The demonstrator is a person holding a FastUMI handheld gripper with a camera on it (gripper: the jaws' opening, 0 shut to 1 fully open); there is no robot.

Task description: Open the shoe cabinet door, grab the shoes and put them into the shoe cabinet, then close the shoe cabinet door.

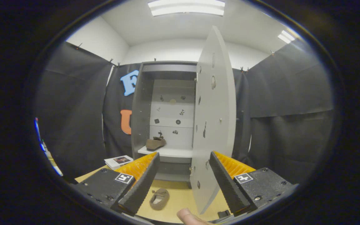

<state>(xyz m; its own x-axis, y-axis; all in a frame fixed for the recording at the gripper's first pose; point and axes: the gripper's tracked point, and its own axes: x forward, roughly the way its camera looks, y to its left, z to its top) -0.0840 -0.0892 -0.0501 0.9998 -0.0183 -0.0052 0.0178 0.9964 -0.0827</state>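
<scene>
The grey shoe cabinet (142, 103) stands ahead against the black cloth wall, its door (214, 118) swung open towards me on the right side. One brown shoe (155, 143) rests on the white shelf (170, 152) inside. A second brown shoe (159, 198) lies on the light wooden floor (180, 200), low between my fingers. My gripper (183, 181) is open, held well back from the cabinet, with nothing between its fingers. The door's lower edge hangs just inside the right finger (227, 184).
A white booklet (119, 161) lies on the floor left of the cabinet. A fingertip (187, 217) shows at the very bottom, close under the gripper. Black cloth walls close in on both sides.
</scene>
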